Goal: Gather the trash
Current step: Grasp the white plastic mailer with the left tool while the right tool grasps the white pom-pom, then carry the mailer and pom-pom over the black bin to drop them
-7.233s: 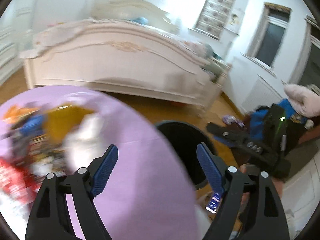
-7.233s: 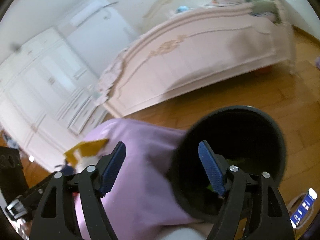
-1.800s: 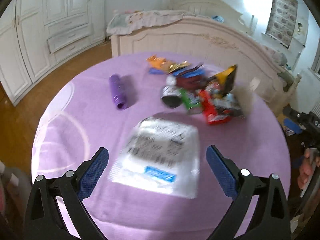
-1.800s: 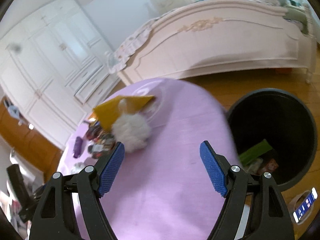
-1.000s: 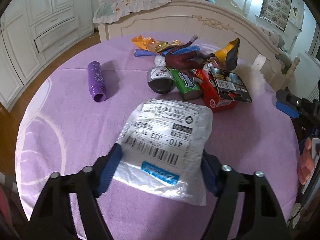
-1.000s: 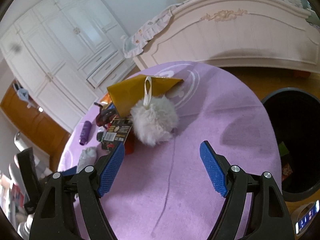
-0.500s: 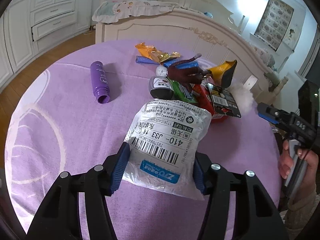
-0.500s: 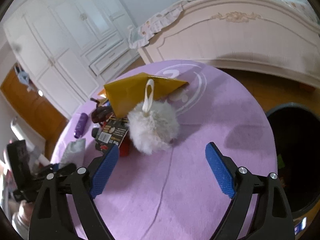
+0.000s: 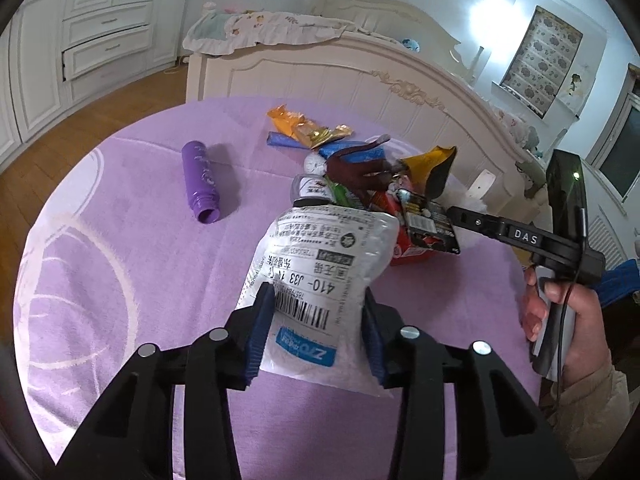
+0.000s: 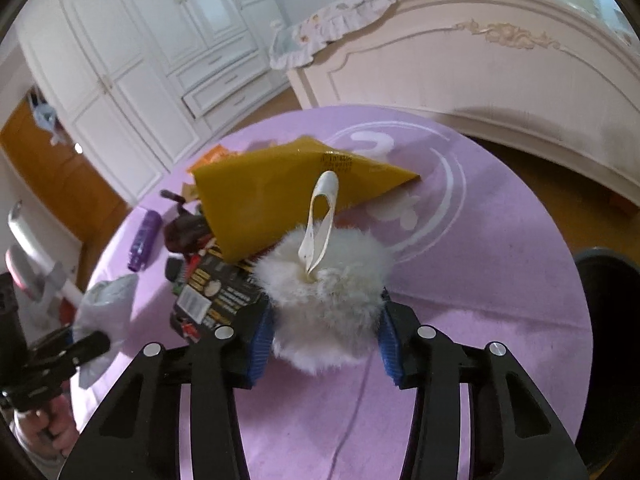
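Now both grippers have just closed: the left gripper (image 9: pixel 316 336) clamps the white mailer bag (image 9: pixel 320 276), the right gripper (image 10: pixel 326 334) squeezes the fluffy pompom (image 10: pixel 328 292), both previously ungripped. Only the right wrist view shows the black bin (image 10: pixel 612 340) at right, past the desk (image 10: pixel 500 280) edge.

The black bin (image 10: pixel 612 340) is cut off at the frame's edge.

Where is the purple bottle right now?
The purple bottle lies on its side on the purple tablecloth, at the left of the left wrist view, apart from the wrapper pile. The right wrist view shows it small at far left.
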`<state>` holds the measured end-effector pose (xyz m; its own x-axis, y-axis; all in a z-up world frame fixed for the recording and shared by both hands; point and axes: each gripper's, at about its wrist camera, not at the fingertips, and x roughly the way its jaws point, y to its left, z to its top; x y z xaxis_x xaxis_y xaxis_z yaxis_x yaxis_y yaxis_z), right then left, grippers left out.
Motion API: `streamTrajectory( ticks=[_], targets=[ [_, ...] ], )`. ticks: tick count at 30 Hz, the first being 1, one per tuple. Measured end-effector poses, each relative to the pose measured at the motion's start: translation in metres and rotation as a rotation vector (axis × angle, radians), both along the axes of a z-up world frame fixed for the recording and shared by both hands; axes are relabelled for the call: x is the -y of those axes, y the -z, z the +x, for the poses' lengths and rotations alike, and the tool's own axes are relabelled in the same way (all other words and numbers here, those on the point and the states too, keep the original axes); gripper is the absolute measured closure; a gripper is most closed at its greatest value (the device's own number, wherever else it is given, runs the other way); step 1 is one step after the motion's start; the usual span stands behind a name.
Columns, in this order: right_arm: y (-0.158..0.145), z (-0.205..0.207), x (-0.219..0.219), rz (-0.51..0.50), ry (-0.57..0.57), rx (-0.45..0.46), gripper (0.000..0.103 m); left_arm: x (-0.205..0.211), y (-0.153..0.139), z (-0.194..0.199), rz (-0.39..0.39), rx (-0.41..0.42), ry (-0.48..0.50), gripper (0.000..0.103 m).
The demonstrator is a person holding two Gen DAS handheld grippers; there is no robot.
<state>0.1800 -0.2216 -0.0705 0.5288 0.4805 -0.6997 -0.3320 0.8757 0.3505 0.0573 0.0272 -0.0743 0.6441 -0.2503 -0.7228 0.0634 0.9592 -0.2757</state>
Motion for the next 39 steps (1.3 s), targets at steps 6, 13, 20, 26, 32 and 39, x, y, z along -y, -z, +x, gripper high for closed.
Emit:
streamTrajectory(
  ticks=[6,13,20,26,32,39],
  targets=[
    [-0.028,-0.036,0.037,0.109,0.089,0.072,0.059,0.007,-0.004,0.003,-0.001,0.009,0.017,0.070],
    [-0.049,-0.077,0.080,0.171,0.182,0.144,0.059,0.020,-0.017,0.001,-0.031,0.039,0.035,0.075],
    [-0.052,-0.103,0.123,0.188,0.288,0.187,0.059,0.067,-0.045,0.009,-0.081,0.097,0.152,0.076],
    [-0.048,-0.111,0.166,0.204,0.392,0.199,0.059,0.131,-0.068,0.028,-0.117,0.158,0.293,0.076],
    [-0.032,-0.112,0.208,0.208,0.503,0.172,0.059,0.202,-0.067,0.056,-0.145,0.160,0.440,0.076],
    [-0.008,-0.103,0.246,0.202,0.592,0.134,0.059,0.265,-0.050,0.081,-0.154,0.122,0.555,0.076]
  ],
)
